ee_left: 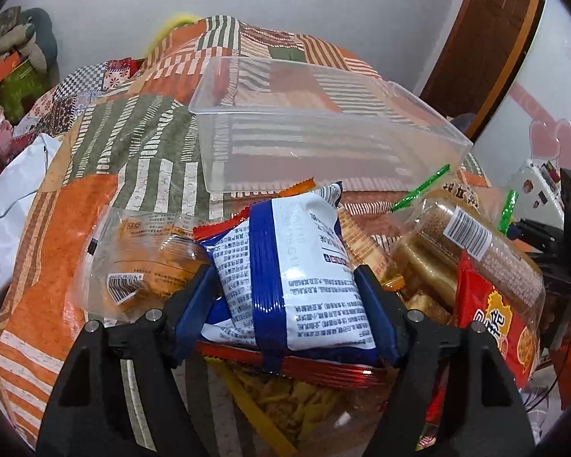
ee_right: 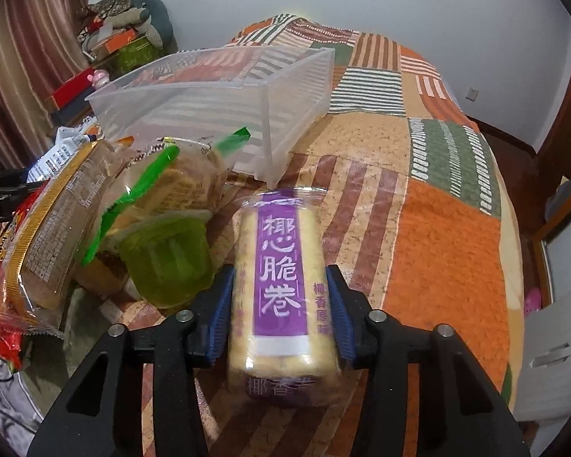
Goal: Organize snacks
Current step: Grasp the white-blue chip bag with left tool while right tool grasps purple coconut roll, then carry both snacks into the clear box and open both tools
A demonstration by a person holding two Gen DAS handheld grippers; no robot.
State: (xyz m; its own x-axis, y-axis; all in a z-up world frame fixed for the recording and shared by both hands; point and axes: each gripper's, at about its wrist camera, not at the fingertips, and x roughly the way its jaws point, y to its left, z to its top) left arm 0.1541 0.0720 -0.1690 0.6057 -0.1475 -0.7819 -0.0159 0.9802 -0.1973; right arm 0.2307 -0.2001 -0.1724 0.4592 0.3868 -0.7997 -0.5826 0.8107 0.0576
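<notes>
The red printed snack bag (ee_right: 3,266) at nine o'clock is cut off by the frame edge; its lettering is partly hidden.

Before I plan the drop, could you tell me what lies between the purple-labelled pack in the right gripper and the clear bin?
Only bare patchwork quilt, seen in the right wrist view.

Two close wrist views along the tongs, both facing the shared clear bin (ee_left: 323,129) (ee_right: 209,103) on the bed.

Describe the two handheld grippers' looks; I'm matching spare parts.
Both look alike: the left gripper and the right gripper have matte black angular frames with triangular cut-outs, round silver pins at the joints, and blue ribbed pads lining the jaws. No cables, sleeves or markings show on them.
</notes>
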